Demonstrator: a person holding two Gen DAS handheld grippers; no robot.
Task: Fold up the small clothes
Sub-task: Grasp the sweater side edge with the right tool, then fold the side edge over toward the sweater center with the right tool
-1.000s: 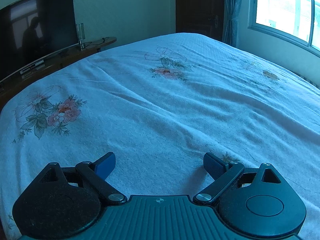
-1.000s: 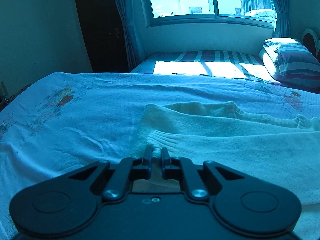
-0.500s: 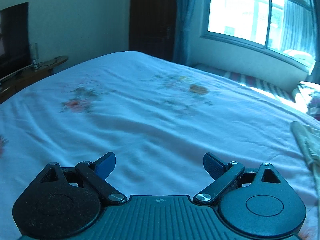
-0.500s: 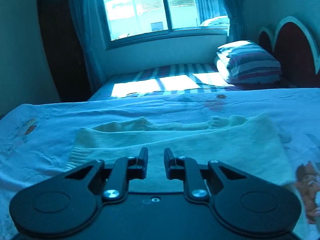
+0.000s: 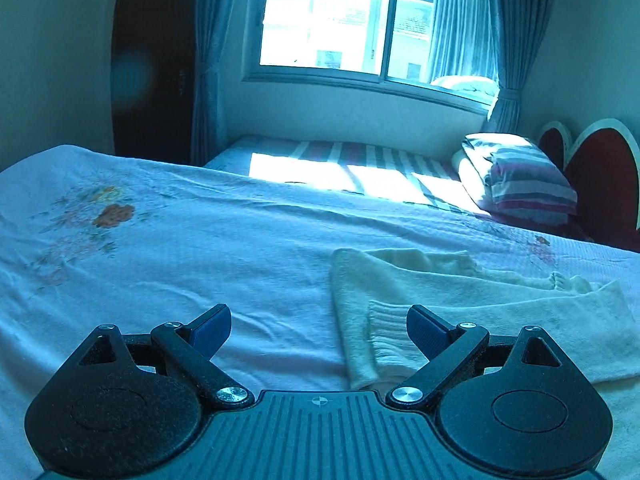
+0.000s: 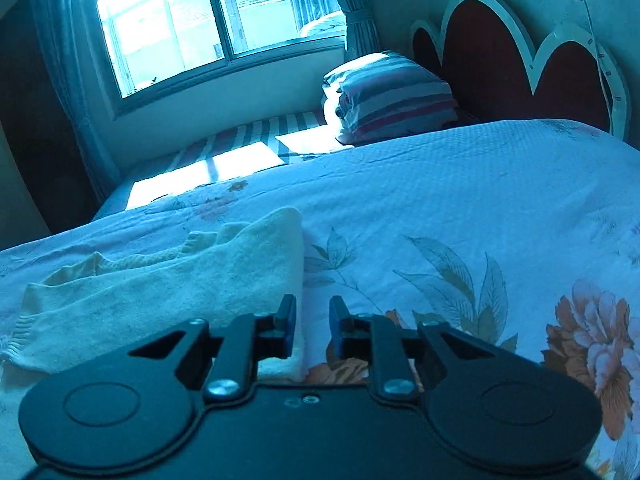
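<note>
Right tool [image 6: 312, 322] has just opened to a narrow gap, sweater [image 6: 168, 280] cuff let go; nothing between pads. Left tool [image 5: 318, 326] wide, empty, swung to sweater's ribbed end. Sweater folded lengthwise on bed [image 6: 460, 192]; next fold likely crosswise.

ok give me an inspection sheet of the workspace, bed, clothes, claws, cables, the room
surface: bedspread, white with flower prints, lightly wrinkled
job's things: cream knit garment lying folded on the bedspread, ribbed cuff toward the left claw
clutter: nothing seen on the bedspread
grippers: left claw wide open, nothing between its jaws; right claw with a narrow gap, just been opening, holding nothing, at the garment's edge
cables: thin cord hanging on the wall above the headboard
surroundings: window with curtains, second bed with striped bedding, dark door at left
</note>
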